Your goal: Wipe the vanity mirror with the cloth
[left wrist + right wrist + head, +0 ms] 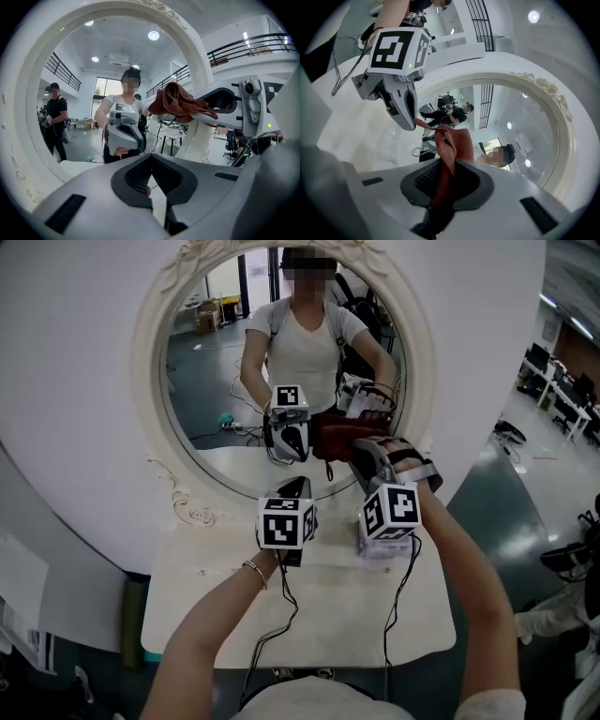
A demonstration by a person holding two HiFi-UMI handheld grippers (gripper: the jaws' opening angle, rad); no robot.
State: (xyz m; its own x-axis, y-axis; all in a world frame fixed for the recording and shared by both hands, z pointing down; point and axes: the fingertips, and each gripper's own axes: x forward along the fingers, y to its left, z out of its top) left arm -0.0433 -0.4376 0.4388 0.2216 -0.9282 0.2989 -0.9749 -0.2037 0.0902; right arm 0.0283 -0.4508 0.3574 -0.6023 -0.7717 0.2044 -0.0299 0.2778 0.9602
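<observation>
white tabletop [206, 601] under the oval mirror [211, 381], apparently in an office.

**LEGIBLE MARKINGS: NONE**

No letters, numbers or brand names were readable in any view. The only markings were black-and-white square code patterns on the white cube [286, 523] of the left gripper [298, 486] and on the white cube [392, 510] of the right gripper [361, 448]. These patterns carried no characters.

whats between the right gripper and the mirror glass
Only the brown cloth, clamped by the right gripper and bunched toward the mirror glass; the right gripper view shows it.
</observation>
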